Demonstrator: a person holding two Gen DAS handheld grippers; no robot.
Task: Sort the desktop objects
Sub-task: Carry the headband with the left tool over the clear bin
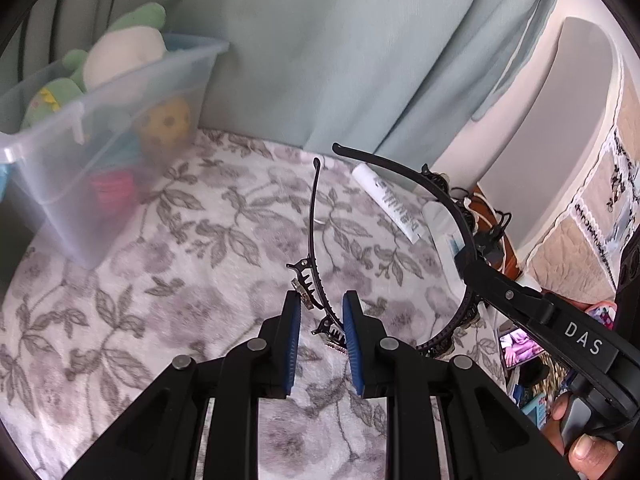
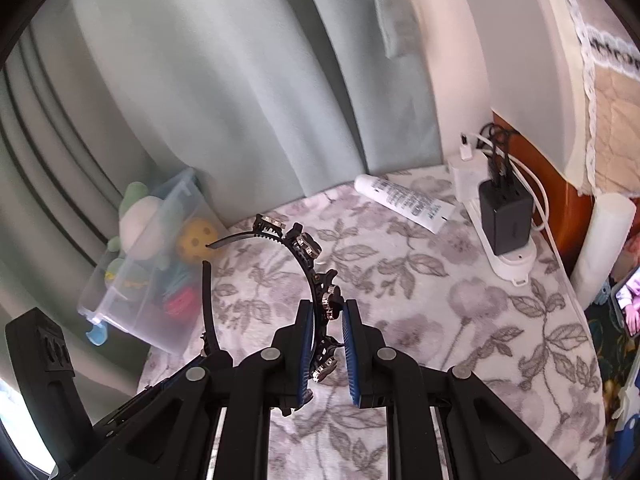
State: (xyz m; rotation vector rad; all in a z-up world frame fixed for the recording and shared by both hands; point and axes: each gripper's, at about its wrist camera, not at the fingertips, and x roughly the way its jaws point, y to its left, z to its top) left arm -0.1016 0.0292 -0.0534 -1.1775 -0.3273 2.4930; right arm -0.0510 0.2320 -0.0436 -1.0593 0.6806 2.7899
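A black toothed headband with small clips (image 1: pixel 315 216) is held above the floral cloth. My left gripper (image 1: pixel 321 312) has its blue pads around one side of the band near its clips. My right gripper (image 2: pixel 327 322) is closed on the other side of the same headband (image 2: pixel 308 256), and it enters the left wrist view from the right (image 1: pixel 472 256). The band's two free ends point away toward the curtain. A clear plastic bin (image 1: pixel 100 128) with plush toys and a yellow ball stands at the far left, and also shows in the right wrist view (image 2: pixel 152 280).
A white tube (image 2: pixel 404 202) lies at the back of the floral cloth (image 2: pixel 460 320). A white power strip with a black charger (image 2: pixel 505 220) and cables sits at the right. A curtain (image 2: pixel 240 80) hangs behind. A phone (image 2: pixel 628 304) lies at the far right edge.
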